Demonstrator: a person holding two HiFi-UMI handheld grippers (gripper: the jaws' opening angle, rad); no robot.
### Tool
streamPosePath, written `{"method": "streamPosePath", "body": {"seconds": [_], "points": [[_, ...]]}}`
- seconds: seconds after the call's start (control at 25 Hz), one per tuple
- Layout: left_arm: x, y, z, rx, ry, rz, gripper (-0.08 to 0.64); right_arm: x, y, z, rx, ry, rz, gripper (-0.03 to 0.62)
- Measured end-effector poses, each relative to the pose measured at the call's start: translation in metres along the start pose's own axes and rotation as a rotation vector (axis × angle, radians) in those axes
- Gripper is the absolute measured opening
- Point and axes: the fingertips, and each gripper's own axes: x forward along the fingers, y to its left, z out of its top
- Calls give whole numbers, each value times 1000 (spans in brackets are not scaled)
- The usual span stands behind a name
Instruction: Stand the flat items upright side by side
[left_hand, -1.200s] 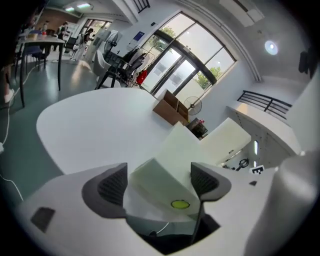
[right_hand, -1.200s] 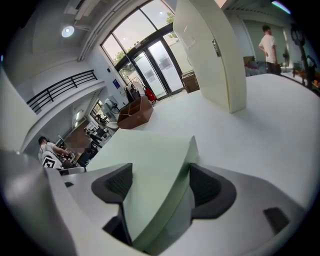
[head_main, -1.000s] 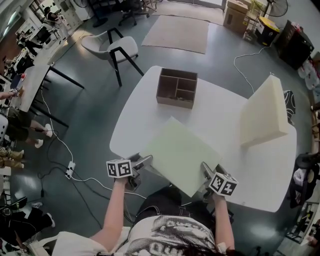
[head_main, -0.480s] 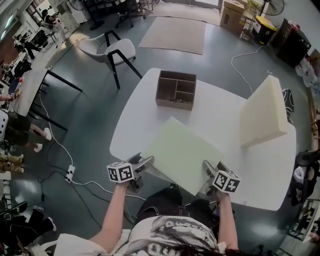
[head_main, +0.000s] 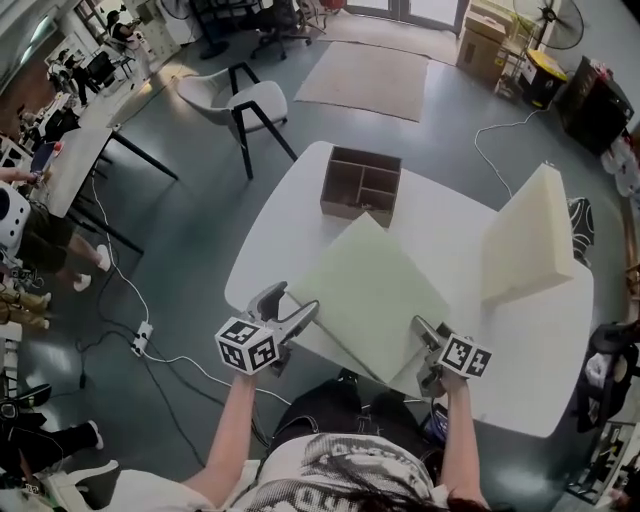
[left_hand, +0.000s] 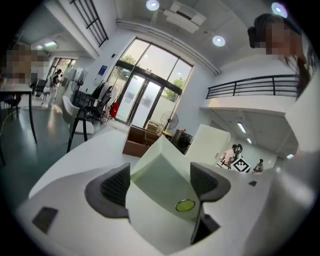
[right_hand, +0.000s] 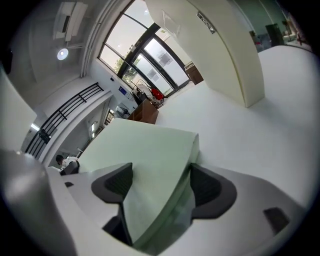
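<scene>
A pale green foam slab (head_main: 368, 288) is tilted up off the white table (head_main: 500, 345), its far corner raised toward the wooden box. My left gripper (head_main: 290, 312) is shut on the slab's near left corner. In the left gripper view the slab (left_hand: 155, 167) fills the gap between the pads (left_hand: 116, 186). My right gripper (head_main: 425, 345) is shut on its near right corner, and the slab (right_hand: 145, 147) sits between both pads there. A thick cream foam slab (head_main: 525, 235) stands upright on its edge at the table's right side.
A brown wooden box (head_main: 361, 183) with compartments stands at the table's far edge. Behind the table are a white chair (head_main: 245, 100) and a beige rug (head_main: 372, 72). A cable runs along the floor at left (head_main: 140, 335). People sit at a desk far left.
The green slab has swung from lying nearly flat to a steeper tilt, with its far corner up. My left gripper has risen and turned with it; the right one has hardly moved.
</scene>
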Motion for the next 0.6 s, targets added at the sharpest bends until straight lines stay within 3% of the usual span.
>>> {"method": "streamPosePath", "body": {"seconds": [0.24, 0.6], "points": [[-8, -39, 28, 140, -107, 11, 370, -2, -5, 17, -49, -4, 27, 356], [-26, -95, 47, 142, -282, 26, 320, -16, -18, 28, -141, -14, 40, 357]]}}
